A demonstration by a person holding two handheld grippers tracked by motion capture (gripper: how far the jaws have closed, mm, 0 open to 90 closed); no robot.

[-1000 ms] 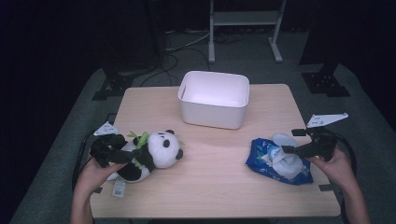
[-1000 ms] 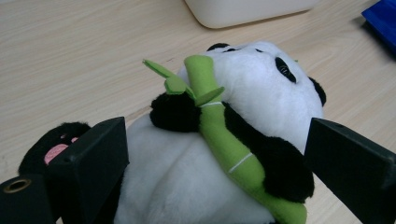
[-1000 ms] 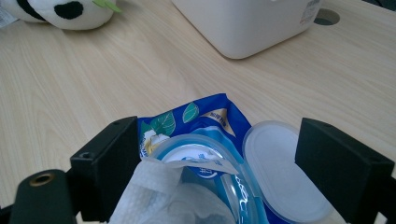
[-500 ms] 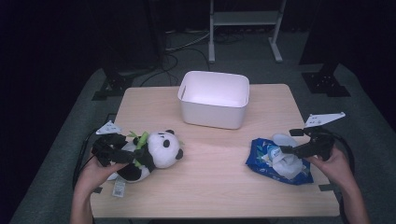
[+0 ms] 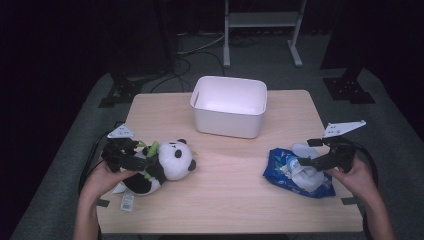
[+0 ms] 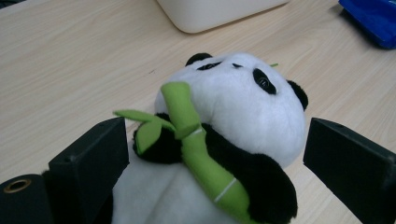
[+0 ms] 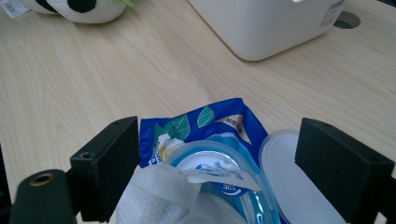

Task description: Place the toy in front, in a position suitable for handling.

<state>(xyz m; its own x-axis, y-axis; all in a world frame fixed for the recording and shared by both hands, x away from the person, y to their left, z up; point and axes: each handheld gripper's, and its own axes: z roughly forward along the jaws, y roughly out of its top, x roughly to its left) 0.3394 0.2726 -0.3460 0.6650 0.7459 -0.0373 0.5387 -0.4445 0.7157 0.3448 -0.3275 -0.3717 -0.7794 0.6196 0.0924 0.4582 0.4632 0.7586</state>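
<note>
Panda plush lies at eight o'clock on the worktop, left gripper spread wide around its body; right gripper, jaws apart, straddles the opened wipes pack at four o'clock.

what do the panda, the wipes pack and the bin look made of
Panda: soft plush fabric, fuzzy nap, with a felt-like green bamboo stalk. Wipes pack: thin glossy plastic film, crinkled and printed, with a clear hard flip lid. Bin: probably moulded plastic, smooth matte white walls.
</note>
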